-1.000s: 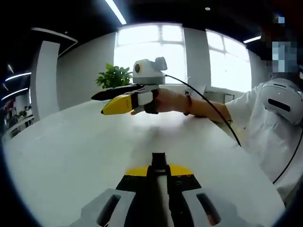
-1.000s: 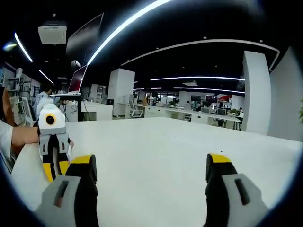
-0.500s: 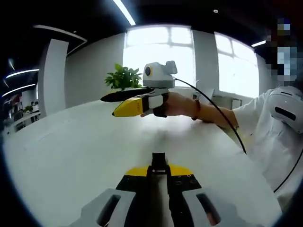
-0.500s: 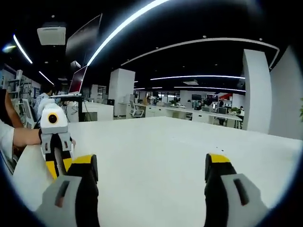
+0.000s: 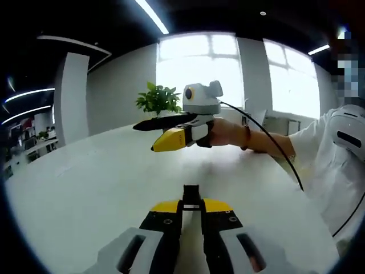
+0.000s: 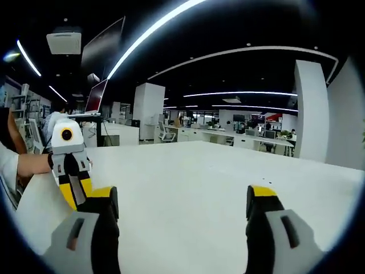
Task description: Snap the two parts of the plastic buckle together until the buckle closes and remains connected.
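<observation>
Your left gripper [image 5: 191, 200] has its jaws closed on nothing and your right gripper [image 6: 181, 208] gapes wide and empty above the white table [image 6: 188, 171], with no buckle anywhere (probably light, stiff plastic: grip each half's body).

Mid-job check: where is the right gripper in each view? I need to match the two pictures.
Left gripper view: the right gripper is just above centre, held in a hand over the table, its jaws pointing to the picture's left.
Right gripper view: its own two jaws rise from the bottom edge, wide apart.
Shared landmark: the white table, which spreads across both views.
</observation>
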Demonstrator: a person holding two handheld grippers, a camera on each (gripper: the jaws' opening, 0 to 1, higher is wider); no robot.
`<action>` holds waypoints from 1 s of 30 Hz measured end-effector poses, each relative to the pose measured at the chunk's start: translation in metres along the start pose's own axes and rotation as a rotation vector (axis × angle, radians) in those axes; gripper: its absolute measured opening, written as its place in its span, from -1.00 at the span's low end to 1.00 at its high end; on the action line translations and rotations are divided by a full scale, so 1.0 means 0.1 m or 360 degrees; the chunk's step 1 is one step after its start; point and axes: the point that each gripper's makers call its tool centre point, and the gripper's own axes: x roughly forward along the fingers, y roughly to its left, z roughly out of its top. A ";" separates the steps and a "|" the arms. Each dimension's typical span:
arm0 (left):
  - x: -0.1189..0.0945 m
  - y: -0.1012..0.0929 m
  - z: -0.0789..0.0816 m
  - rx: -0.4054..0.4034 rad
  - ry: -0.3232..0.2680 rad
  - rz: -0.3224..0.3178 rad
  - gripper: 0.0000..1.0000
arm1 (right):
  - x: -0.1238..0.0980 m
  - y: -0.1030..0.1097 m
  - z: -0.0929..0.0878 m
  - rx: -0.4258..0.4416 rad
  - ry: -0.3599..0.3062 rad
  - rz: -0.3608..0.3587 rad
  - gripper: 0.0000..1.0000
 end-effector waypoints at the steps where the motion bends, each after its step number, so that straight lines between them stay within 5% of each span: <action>1: -0.01 0.02 0.02 -0.0006 -0.0010 0.0015 -0.78 | 0.00 0.00 0.00 0.0001 0.0000 0.0001 0.86; 16: -0.04 0.30 0.05 -0.0007 0.0009 0.0231 -0.78 | 0.01 0.04 0.01 -0.0013 0.0003 0.0033 0.88; 30: -0.04 0.52 0.29 -0.0018 -0.0101 0.0296 -0.78 | -0.01 0.05 0.06 -0.0036 -0.0023 0.0050 0.89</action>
